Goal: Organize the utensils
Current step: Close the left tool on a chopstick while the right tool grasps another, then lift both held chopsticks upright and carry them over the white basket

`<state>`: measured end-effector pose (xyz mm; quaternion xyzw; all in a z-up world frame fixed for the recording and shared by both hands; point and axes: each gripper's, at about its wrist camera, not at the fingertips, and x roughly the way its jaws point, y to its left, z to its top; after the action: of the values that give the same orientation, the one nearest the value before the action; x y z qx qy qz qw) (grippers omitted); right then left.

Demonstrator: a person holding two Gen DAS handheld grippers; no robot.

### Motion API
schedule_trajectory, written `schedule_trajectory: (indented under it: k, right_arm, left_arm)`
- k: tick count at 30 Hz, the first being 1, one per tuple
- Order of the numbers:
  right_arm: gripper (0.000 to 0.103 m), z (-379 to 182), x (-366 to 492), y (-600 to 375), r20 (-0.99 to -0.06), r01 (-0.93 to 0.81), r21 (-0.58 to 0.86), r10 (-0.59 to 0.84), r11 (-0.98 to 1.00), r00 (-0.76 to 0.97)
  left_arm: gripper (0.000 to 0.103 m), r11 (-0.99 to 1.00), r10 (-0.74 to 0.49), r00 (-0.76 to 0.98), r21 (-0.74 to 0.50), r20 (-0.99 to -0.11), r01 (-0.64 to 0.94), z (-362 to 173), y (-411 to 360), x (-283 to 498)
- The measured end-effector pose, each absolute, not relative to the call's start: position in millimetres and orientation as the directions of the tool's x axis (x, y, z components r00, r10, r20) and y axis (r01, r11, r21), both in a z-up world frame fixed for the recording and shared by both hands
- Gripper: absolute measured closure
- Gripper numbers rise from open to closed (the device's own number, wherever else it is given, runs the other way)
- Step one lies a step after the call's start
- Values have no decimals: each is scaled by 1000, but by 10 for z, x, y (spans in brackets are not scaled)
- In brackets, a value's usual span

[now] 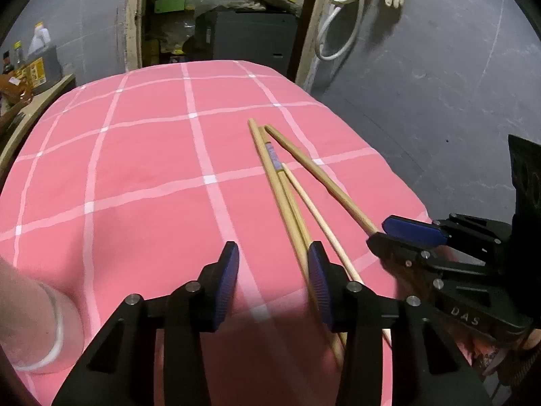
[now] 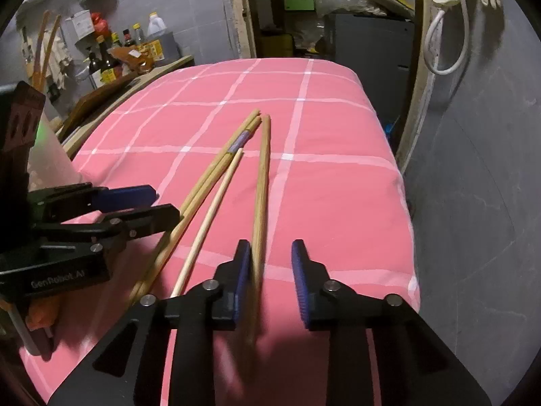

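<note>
Likely light, stiff and roll-prone, the chopsticks [image 2: 260, 182] want gripping at their lower-frame ends, where the right gripper [image 2: 270, 280] and left gripper [image 1: 274, 284] stand spread, pinching nothing.

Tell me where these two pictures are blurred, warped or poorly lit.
Left wrist view: the chopsticks smear near the left gripper; fisheye bows the pink cloth; corners are black; a shadow lies under the fingers. Right wrist view: the single chopstick blurs beside the right gripper; the back shelves are dim and curved.
</note>
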<state>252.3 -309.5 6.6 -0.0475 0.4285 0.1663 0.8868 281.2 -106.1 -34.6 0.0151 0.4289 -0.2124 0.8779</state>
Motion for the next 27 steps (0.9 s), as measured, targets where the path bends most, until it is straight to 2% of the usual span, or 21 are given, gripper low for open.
schedule_trajectory:
  k: [5, 7, 12, 16, 19, 21, 24, 27]
  right_arm:
    - [90, 66, 2551, -3122, -776, -325, 69, 255, 943, 577]
    - [92, 64, 2557, -3129, -775, -322, 72, 256, 944, 577]
    - [93, 56, 2619, -3076, -790, -332, 58, 247, 941, 561]
    - [93, 65, 2746, -3042, -806, -342, 61, 249, 938, 538]
    - [93, 68, 2876, -3015, -819, -348, 66, 250, 935, 516]
    - [93, 73, 2971, -3007, -830, -347, 85, 259, 934, 493]
    - [96, 79, 3046, -3022, -839, -337, 124, 280, 933, 467]
    - [98, 85, 3074, -3132, -825, -288, 230, 344, 929, 448]
  left_arm:
    - [80, 909, -353, 542, -141, -763, 393, -348, -1112, 2865]
    - [80, 911, -344, 535, -136, -772, 388, -365, -1125, 2902]
    - [84, 912, -326, 522, -118, -788, 392, -402, -1191, 2958]
    - [85, 909, -335, 502, -135, -797, 393, -398, -1198, 3011]
    - [89, 911, -345, 484, -161, -804, 380, -392, -1187, 3075]
    - [96, 910, -352, 473, -178, -807, 373, -388, -1189, 3108]
    - [97, 909, -361, 462, -195, -810, 368, -371, -1177, 3121]
    - [98, 907, -372, 456, -212, -808, 365, -345, -1143, 3084]
